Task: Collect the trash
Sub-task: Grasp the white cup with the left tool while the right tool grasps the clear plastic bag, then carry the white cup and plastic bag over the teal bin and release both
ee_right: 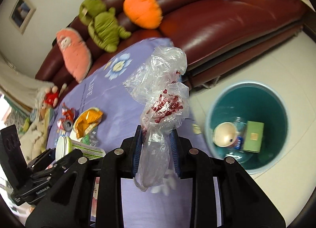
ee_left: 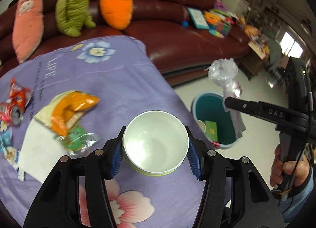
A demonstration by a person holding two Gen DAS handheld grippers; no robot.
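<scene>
One smooth, round white paper cup (ee_left: pixel 155 143), pinched between my left gripper (ee_left: pixel 156 155) pads above the purple floral cloth (ee_left: pixel 126 81). One crinkled clear plastic bag (ee_right: pixel 164 97), red-printed, clamped in my right gripper (ee_right: pixel 157 149) near one teal round bin (ee_right: pixel 246 125). One crushed red can (ee_left: pixel 11 112).

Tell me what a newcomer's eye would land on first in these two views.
First, the white paper cup clamped between the left gripper's jaws, its empty mouth facing the camera above the purple floral cloth. Next, the crumpled clear plastic bag with red print, pinched in the right gripper near the teal bin on the floor, which already holds a cup and a green box. Behind, an orange carrot plush sits on the maroon sofa.
</scene>
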